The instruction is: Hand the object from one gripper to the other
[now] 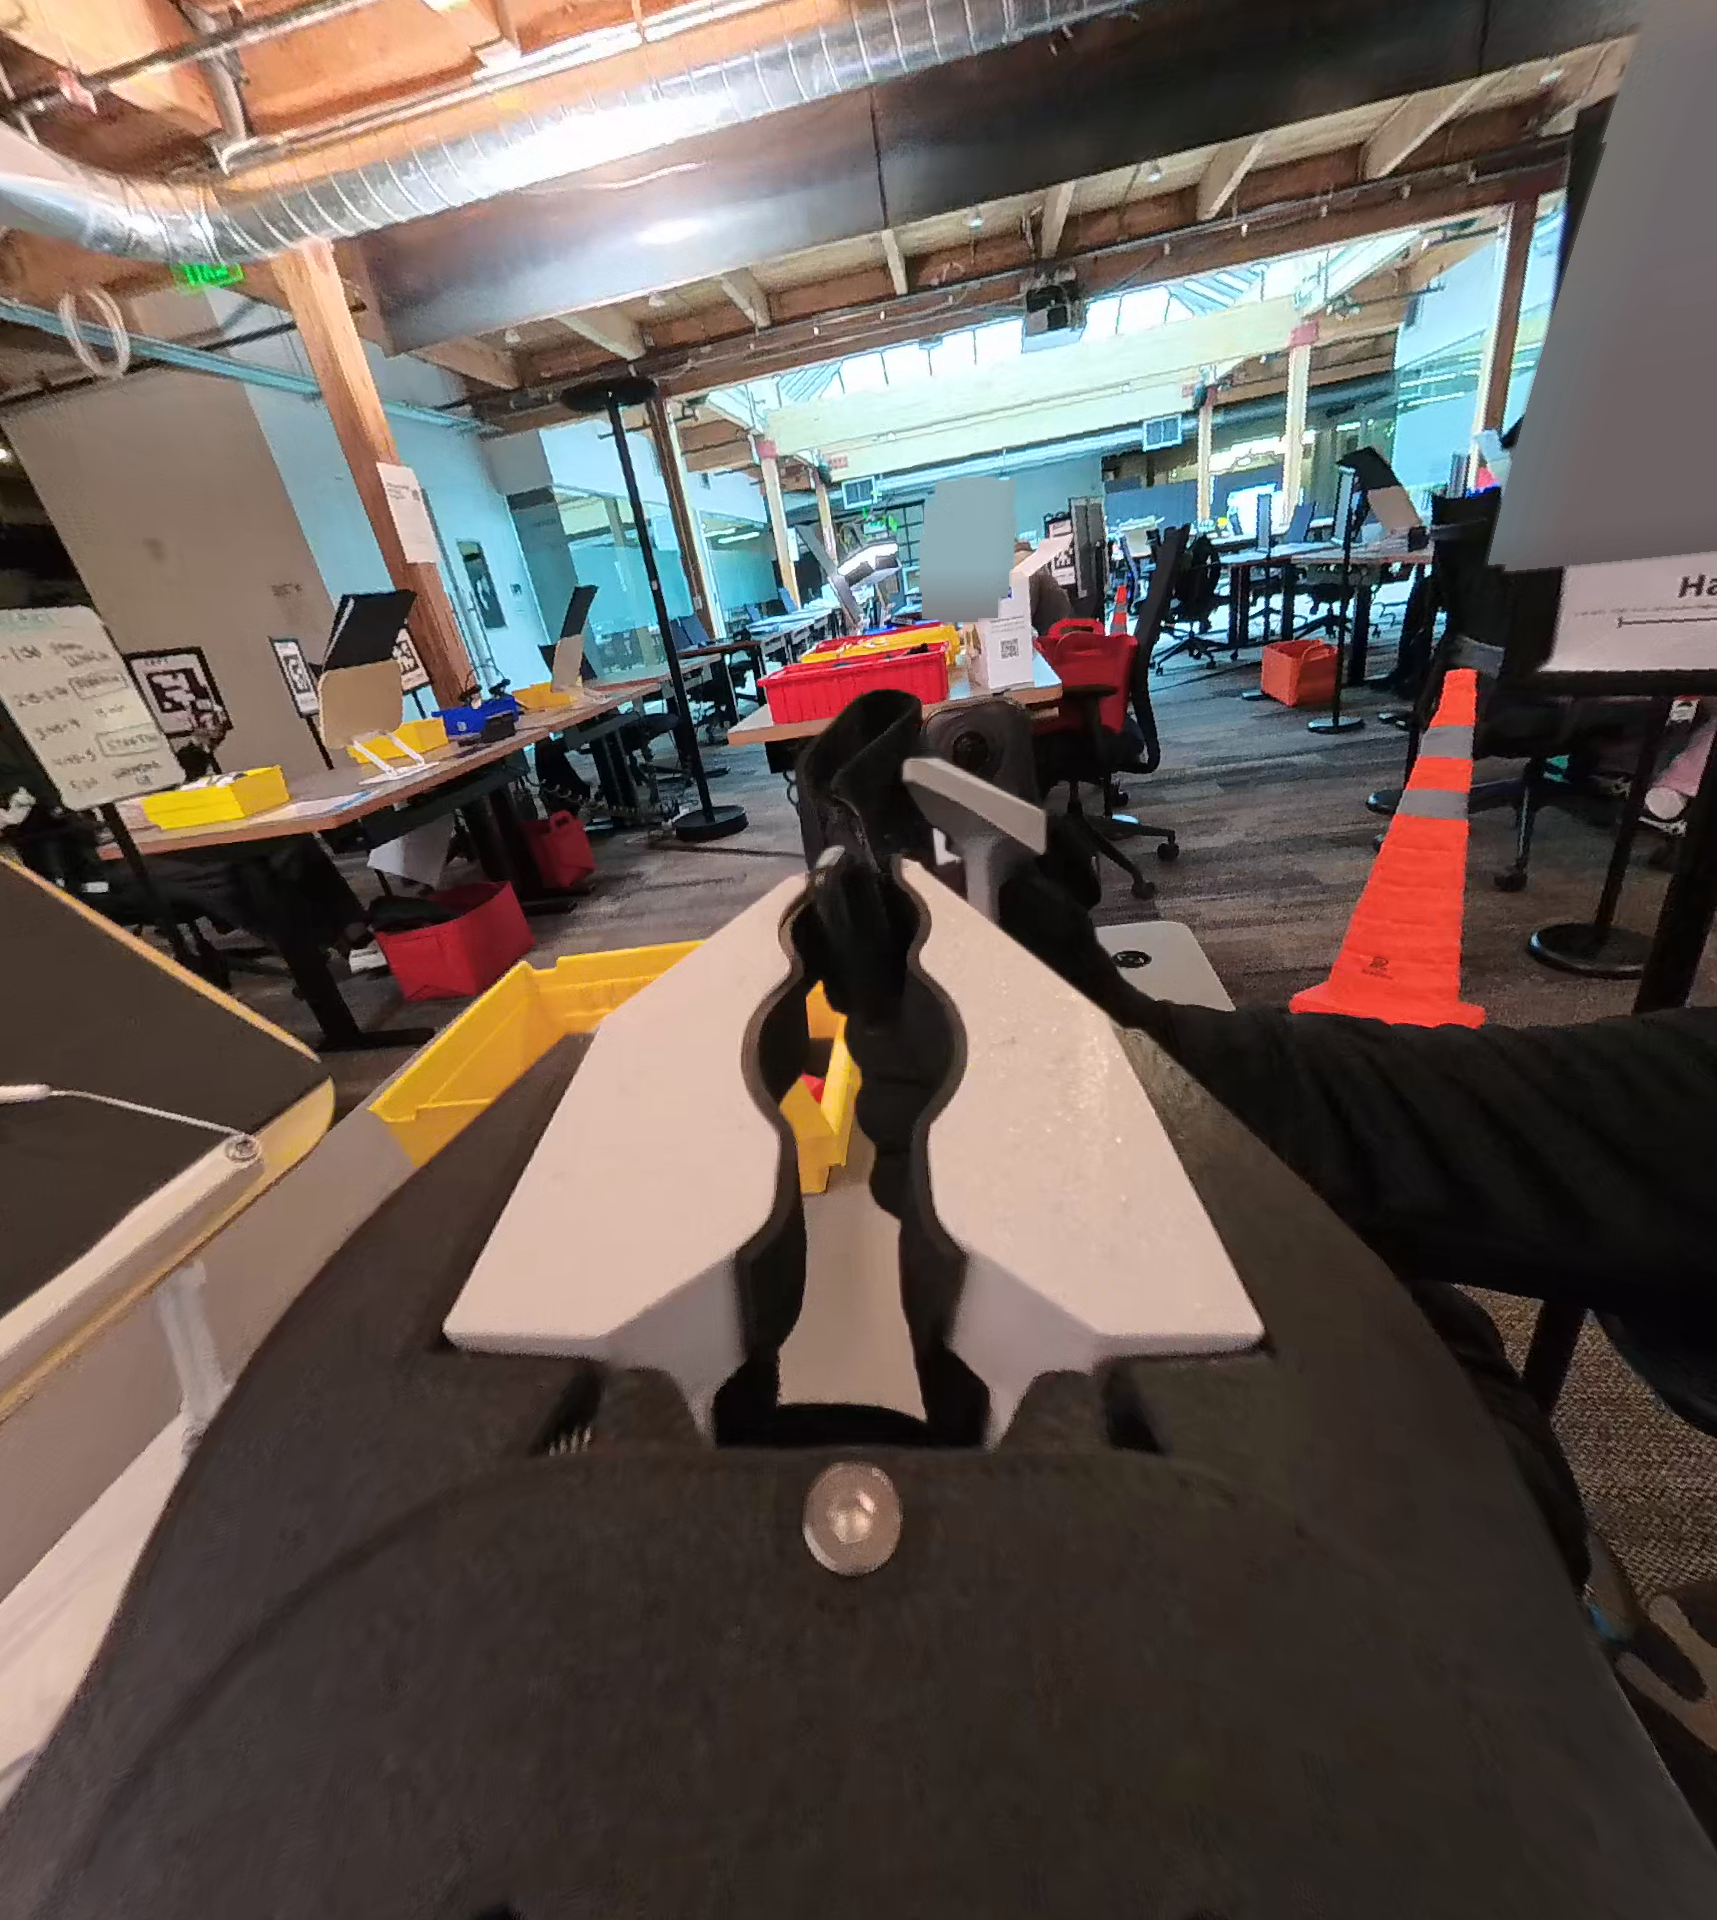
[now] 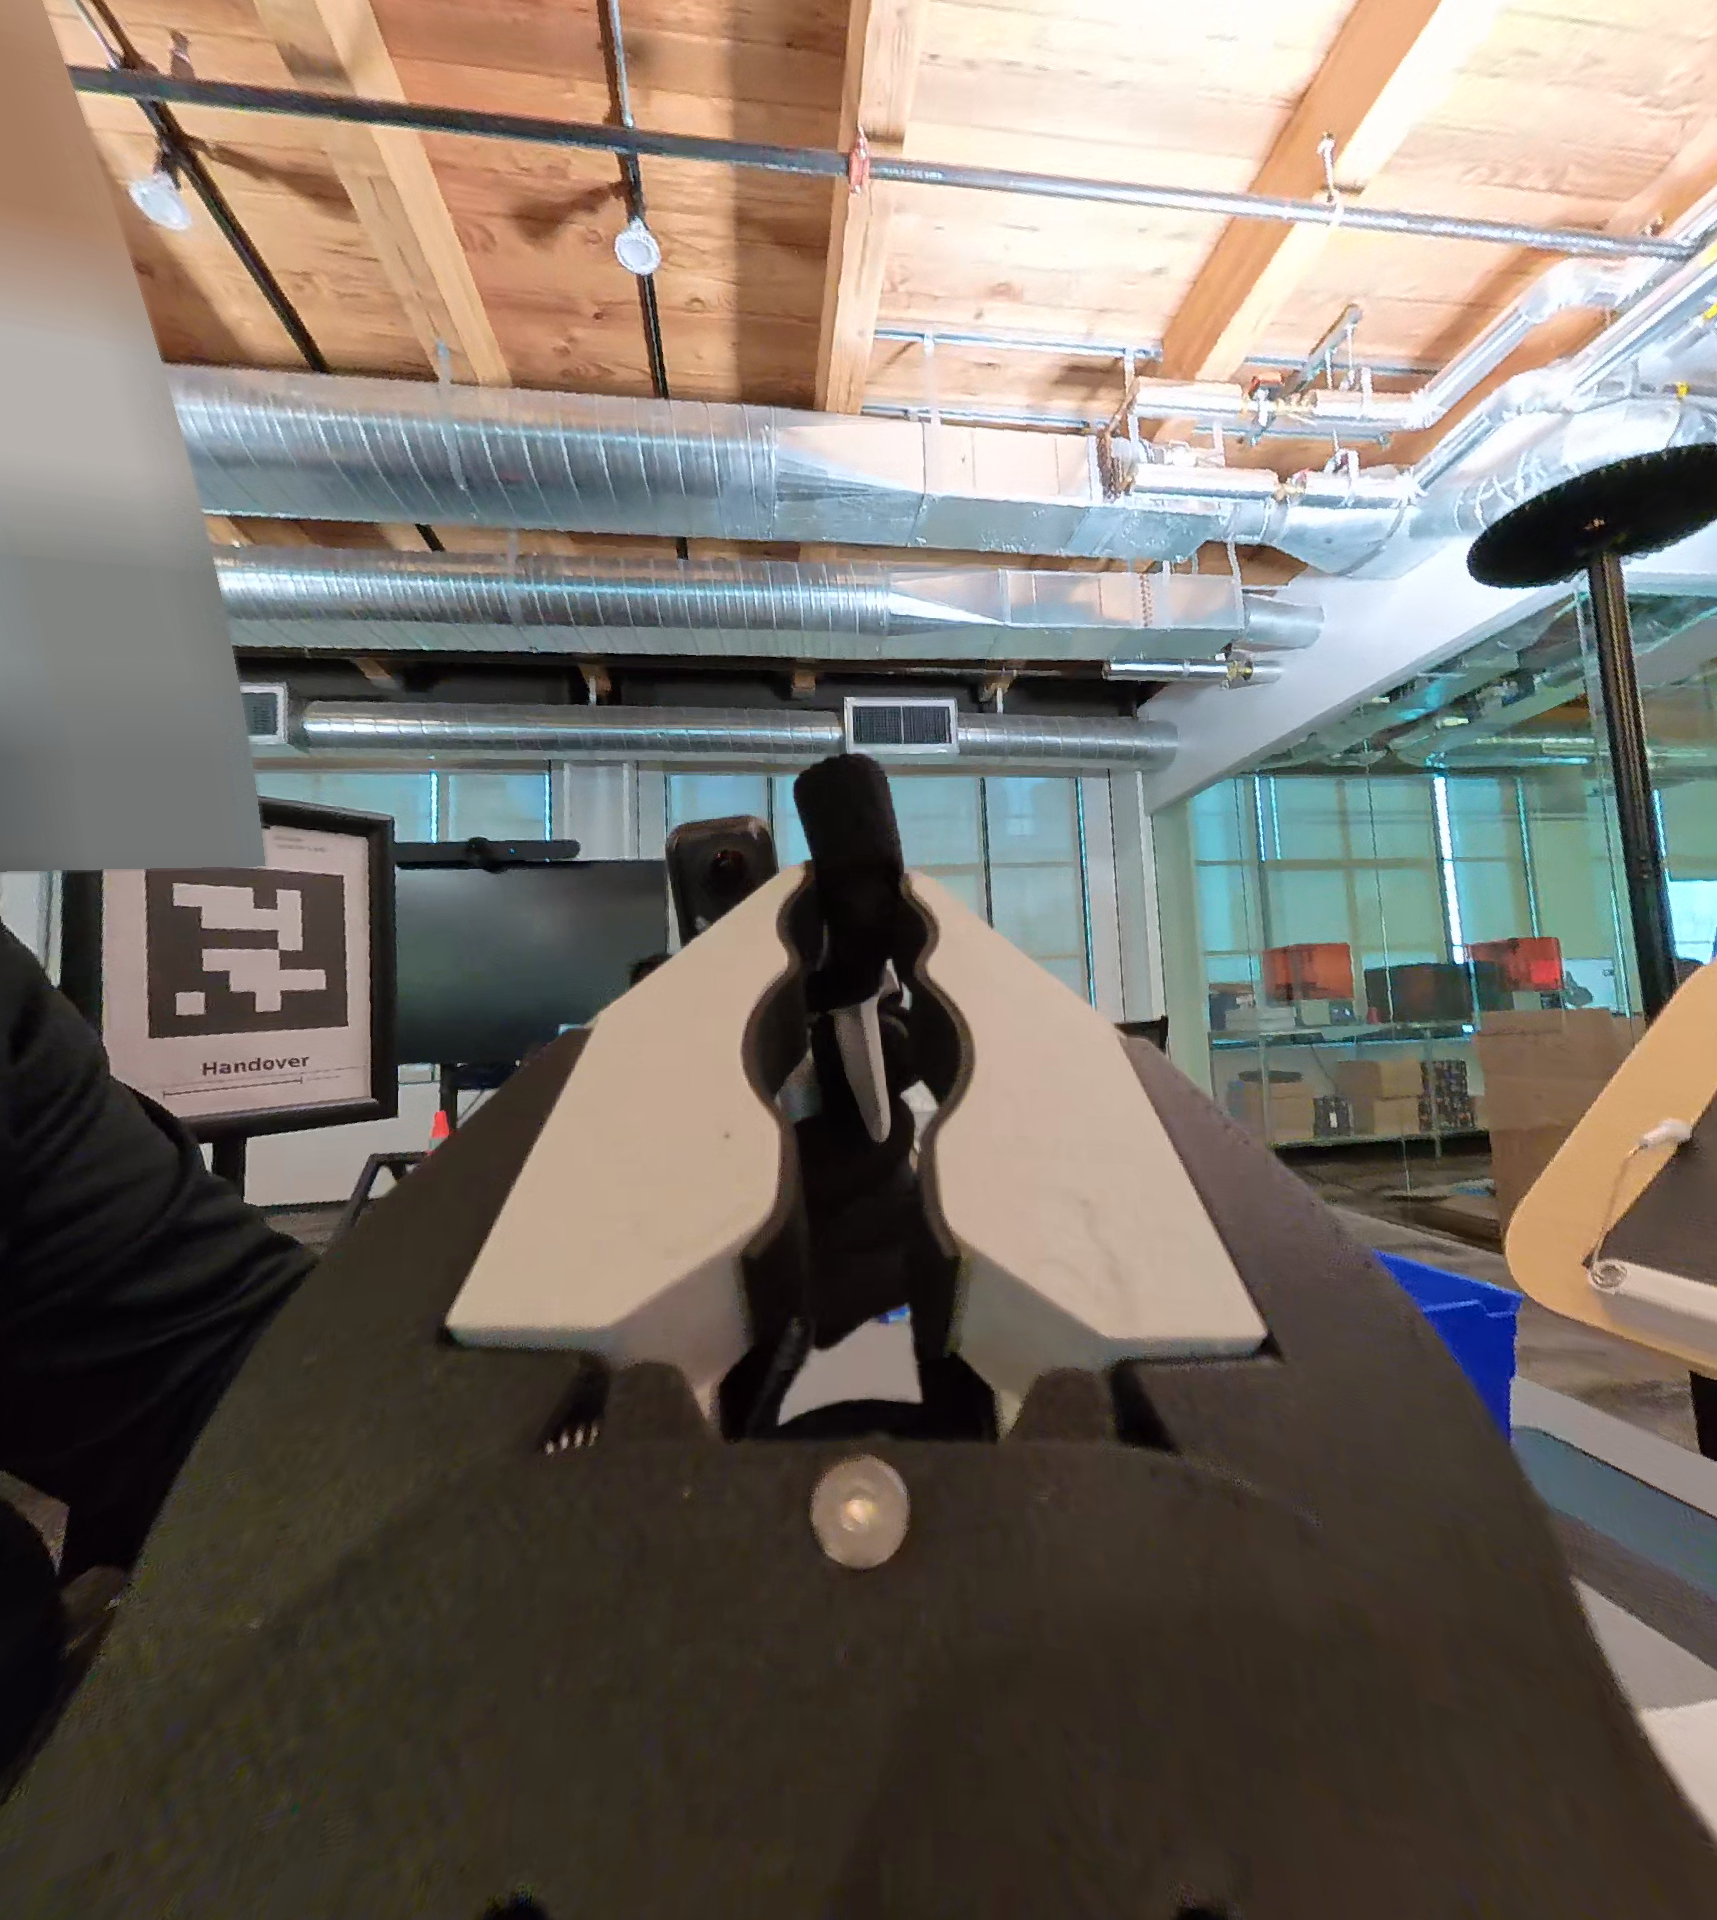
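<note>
A black, elongated object [image 1: 859,748] sticks out past the tips of my left gripper [image 1: 849,899], whose white jaws are shut on it. Just beyond it in the left wrist view are the right gripper's grey finger [image 1: 979,810] and its camera. In the right wrist view the same black object [image 2: 843,816] stands up out of my right gripper [image 2: 849,899], which is also shut on it. A grey finger [image 2: 859,1060] of the left gripper shows through the gap between the right jaws. Both grippers are raised in the air, facing each other.
A yellow bin [image 1: 521,1039] sits below the left gripper and a blue bin [image 2: 1456,1340] below the right. A black-sleeved arm [image 1: 1456,1143] crosses from the right. An orange cone [image 1: 1415,862] and a sign stand [image 1: 1685,613] stand nearby. Tilted boards [image 1: 54,1091] [image 2: 1716,1143] flank the space. The tips of both grippers are at nearly the same place.
</note>
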Demonstrator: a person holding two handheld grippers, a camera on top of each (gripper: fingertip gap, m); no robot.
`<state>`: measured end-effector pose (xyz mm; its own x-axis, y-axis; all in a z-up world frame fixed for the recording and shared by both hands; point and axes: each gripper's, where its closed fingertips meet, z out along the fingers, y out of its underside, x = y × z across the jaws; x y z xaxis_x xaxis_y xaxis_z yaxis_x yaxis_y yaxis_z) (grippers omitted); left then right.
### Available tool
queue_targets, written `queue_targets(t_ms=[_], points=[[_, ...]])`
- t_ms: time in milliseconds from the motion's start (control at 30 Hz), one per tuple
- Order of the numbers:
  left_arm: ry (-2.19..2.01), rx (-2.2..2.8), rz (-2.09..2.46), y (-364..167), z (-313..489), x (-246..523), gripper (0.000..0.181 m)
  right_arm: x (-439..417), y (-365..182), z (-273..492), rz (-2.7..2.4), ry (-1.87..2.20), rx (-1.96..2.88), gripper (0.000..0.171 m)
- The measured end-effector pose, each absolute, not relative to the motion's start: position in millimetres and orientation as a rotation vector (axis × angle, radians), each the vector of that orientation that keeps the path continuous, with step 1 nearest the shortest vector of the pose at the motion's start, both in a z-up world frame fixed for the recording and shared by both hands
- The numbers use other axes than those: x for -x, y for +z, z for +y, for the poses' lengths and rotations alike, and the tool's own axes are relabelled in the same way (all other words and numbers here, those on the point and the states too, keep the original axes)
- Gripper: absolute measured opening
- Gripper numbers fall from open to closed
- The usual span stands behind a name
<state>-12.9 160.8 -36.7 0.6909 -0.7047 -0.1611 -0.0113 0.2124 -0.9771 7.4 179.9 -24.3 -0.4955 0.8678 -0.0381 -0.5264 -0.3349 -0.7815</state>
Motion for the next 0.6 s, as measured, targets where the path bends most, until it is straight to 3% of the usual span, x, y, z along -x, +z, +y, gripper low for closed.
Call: queue_targets(t_ms=[67, 200, 333, 467, 600], points=[[-0.522, 1.308, 0.693, -37, 160, 19, 0.008, -2, -30, 181, -0.948, 1.905, 0.628, 0.022], [-0.500, 1.355, 0.764, -36, 153, 27, 0.008, 3, -42, 182, -1.041, 1.824, 0.707, 0.062], [-0.474, 1.431, 0.835, -43, 149, 36, 0.008, 2, -46, 176, -1.136, 1.728, 0.716, 0.078], [-0.454, 1.508, 0.941, -56, 141, 34, 0.008, 16, -57, 161, -1.315, 1.536, 0.744, 0.073], [-0.435, 1.505, 0.987, -61, 135, 27, 0.008, 24, -57, 147, -1.369, 1.508, 0.708, 0.050]])
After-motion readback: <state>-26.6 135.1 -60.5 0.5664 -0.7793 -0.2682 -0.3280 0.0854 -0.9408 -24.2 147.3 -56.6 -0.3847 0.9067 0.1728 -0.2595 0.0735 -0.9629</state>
